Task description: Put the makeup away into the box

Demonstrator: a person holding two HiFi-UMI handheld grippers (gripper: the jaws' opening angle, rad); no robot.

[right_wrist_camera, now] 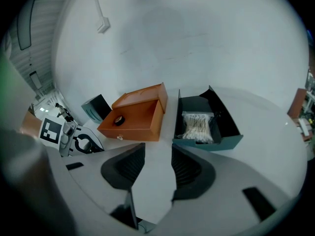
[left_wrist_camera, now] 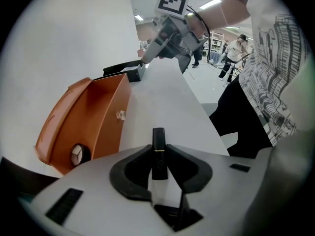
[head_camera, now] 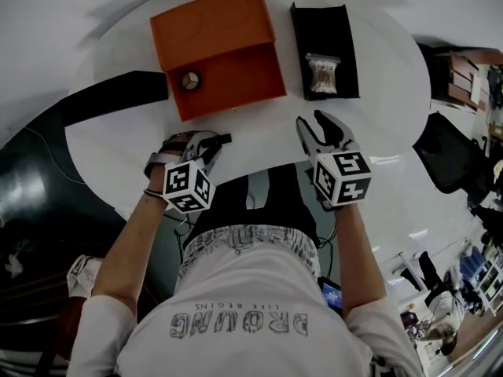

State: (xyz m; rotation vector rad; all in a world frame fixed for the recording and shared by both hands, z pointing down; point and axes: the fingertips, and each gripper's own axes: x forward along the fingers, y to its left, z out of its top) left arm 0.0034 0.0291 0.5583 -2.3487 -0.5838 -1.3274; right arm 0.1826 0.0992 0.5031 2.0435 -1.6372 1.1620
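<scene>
A black lipstick tube [left_wrist_camera: 158, 156] with a thin gold band lies between the jaws of my left gripper [left_wrist_camera: 158, 149], and the pads press on its sides. Seen from the head view, the left gripper [head_camera: 208, 144] sits low on the white table [head_camera: 259, 144], just in front of the orange box [head_camera: 236, 73]. That box is open and holds a round compact [head_camera: 190, 80]. My right gripper [head_camera: 313, 128] stands open with nothing between its fingers, in front of the dark box [head_camera: 301, 45] that holds a bag of cotton swabs [head_camera: 323, 75].
The round white table's front edge [head_camera: 236, 181] runs close to the person's body. A dark curved seat back [head_camera: 110, 94] stands off the table's left side, and a black chair [head_camera: 448, 159] off its right. People stand far off in the room [left_wrist_camera: 234, 53].
</scene>
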